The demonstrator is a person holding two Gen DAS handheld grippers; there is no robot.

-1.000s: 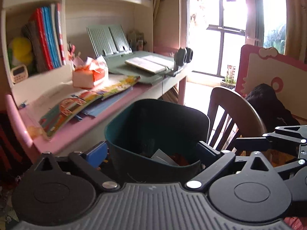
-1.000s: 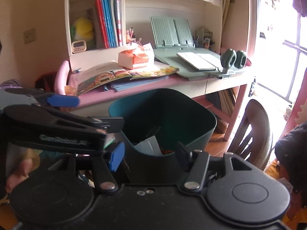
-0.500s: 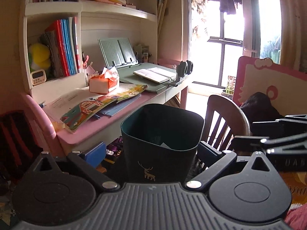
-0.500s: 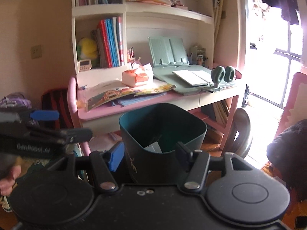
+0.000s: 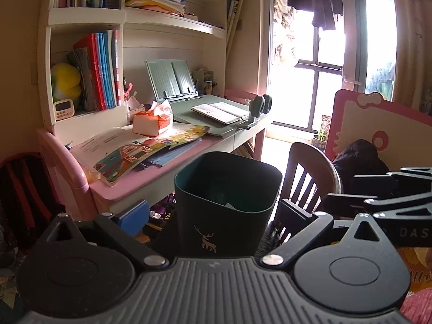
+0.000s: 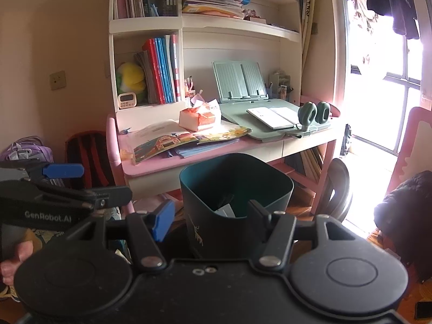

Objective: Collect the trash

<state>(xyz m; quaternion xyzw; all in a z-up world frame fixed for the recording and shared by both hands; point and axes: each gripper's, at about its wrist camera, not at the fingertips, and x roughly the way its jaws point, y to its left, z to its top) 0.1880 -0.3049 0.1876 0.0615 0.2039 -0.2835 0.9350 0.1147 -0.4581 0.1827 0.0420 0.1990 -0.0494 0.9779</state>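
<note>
In front of both grippers, the dark green trash bin (image 5: 226, 197) stands on the floor just before the pink desk (image 6: 243, 145). The left gripper (image 5: 213, 213) and right gripper (image 6: 213, 216) both stand wide open and hold nothing. Inside the bin lies some pale paper scrap (image 6: 225, 210); the rest is too dark to read. Reaching past for the tissue box (image 6: 199, 117) on the desk could, I judge, knock the bin over and spill it.

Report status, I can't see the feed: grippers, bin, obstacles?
Left gripper and right gripper open, empty. Bin ahead on floor, paper inside. Chair beside bin.
</note>
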